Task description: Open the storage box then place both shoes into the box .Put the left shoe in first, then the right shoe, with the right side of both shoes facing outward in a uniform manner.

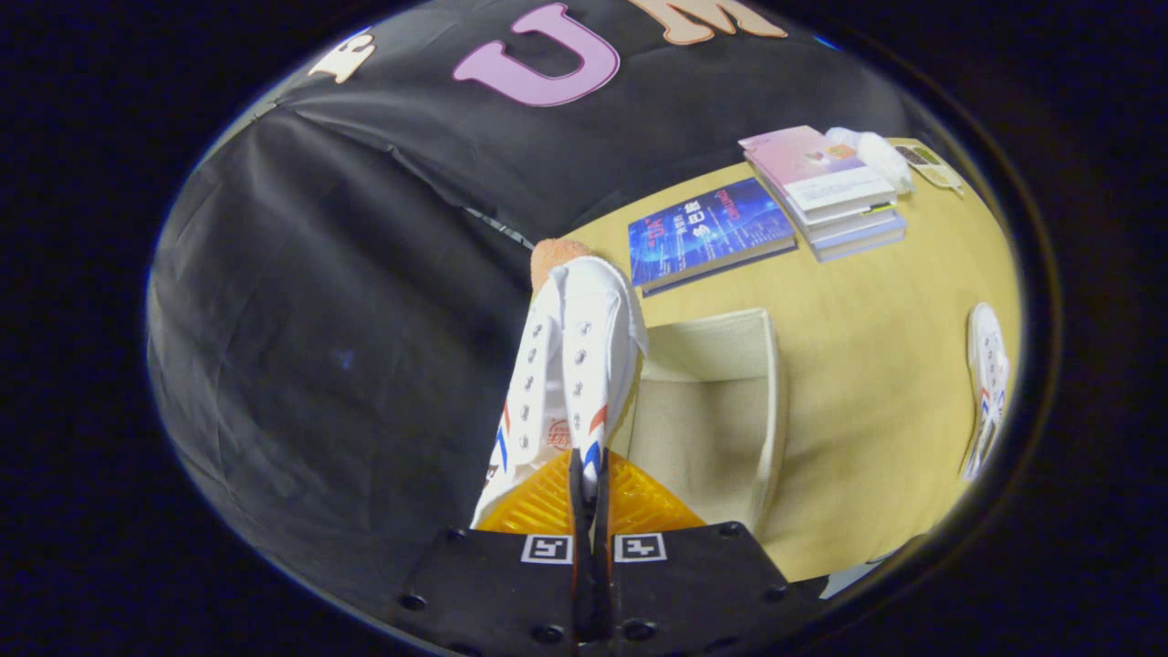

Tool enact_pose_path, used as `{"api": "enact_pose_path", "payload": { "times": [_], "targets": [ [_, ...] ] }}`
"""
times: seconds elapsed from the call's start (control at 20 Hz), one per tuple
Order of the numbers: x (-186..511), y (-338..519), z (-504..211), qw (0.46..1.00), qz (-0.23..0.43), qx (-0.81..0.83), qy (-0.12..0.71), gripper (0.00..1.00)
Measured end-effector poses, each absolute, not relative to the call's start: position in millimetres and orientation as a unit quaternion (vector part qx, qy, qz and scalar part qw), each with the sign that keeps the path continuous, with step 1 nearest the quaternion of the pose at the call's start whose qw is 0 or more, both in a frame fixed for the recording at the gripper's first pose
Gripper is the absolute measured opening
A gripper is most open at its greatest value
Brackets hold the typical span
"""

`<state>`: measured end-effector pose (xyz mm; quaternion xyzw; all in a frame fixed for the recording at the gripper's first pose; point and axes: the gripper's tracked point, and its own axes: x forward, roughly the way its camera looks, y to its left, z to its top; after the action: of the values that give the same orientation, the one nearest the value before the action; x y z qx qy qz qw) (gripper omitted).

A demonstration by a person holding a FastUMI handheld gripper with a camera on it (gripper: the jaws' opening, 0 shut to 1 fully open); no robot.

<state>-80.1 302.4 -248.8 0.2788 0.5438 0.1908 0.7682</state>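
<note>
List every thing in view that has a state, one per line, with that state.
gripper: shut on the held shoe's side wall.
held shoe: lifted off the table, unlaced, insole showing.
storage box: open, nothing visible inside.
second shoe: lying on the table, apart from the box.
blue book: closed, flat.
book stack: closed, piled.

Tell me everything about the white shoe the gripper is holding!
The white shoe looks like canvas, with two rows of metal eyelets, red and blue side stripes, and a tan sole end farthest from the fingers. The gripper is shut on its edge, holding it lifted beside the open beige storage box.
</note>
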Motion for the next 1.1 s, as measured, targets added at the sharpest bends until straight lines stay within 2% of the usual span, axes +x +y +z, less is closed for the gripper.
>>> {"api": "enact_pose_path", "payload": {
  "times": [0.8, 0.9, 1.1],
  "targets": [
    [-114.2, 328.0, -287.9, 0.767, 0.14, 0.244, 0.577, 0.03],
    [-119.5, 345.7, -287.9, 0.754, 0.167, 0.261, 0.579, 0.26],
    [-124.8, 352.7, -286.1, 0.752, 0.175, 0.259, 0.58, 0.71]
  ]
}}
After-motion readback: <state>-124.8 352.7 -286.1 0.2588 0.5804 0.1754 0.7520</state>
